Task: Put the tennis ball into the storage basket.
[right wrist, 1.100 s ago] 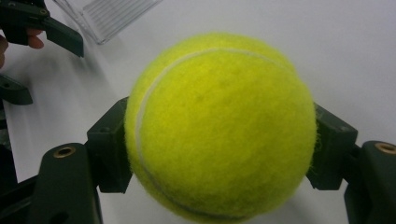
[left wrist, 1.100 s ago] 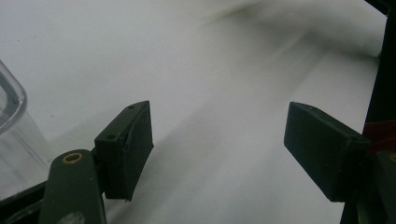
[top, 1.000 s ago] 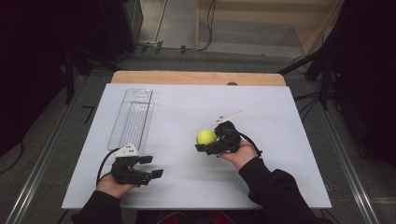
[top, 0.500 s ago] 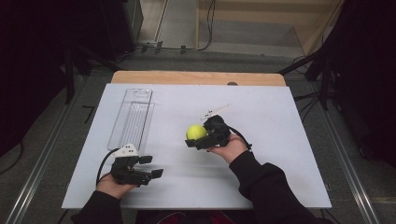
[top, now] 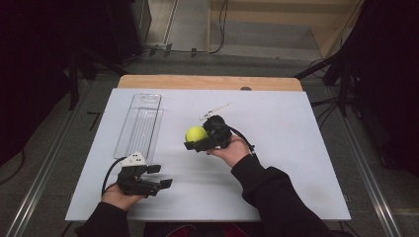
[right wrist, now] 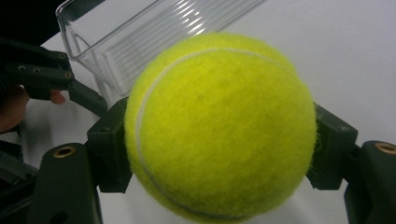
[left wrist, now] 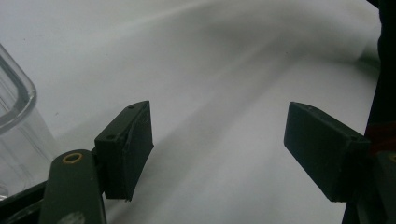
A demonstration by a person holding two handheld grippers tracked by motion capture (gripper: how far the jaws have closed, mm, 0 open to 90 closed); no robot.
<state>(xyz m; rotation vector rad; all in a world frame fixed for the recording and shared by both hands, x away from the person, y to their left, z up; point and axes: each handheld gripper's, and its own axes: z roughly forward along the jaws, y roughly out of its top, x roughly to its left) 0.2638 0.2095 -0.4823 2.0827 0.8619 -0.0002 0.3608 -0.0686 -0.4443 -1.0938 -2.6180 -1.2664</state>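
A yellow tennis ball (top: 195, 133) is grasped by the right gripper (top: 197, 142) at desk (top: 296, 148) centre; the left gripper (top: 159, 177), at 7 o'clock, is released.

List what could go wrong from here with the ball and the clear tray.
1. The tennis ball is round and pinched only at its two sides by the right gripper; it might slip out and roll across the table.
2. The clear tray is narrow and looks light; a ball dropped in off-centre might clip its rim or shift it.
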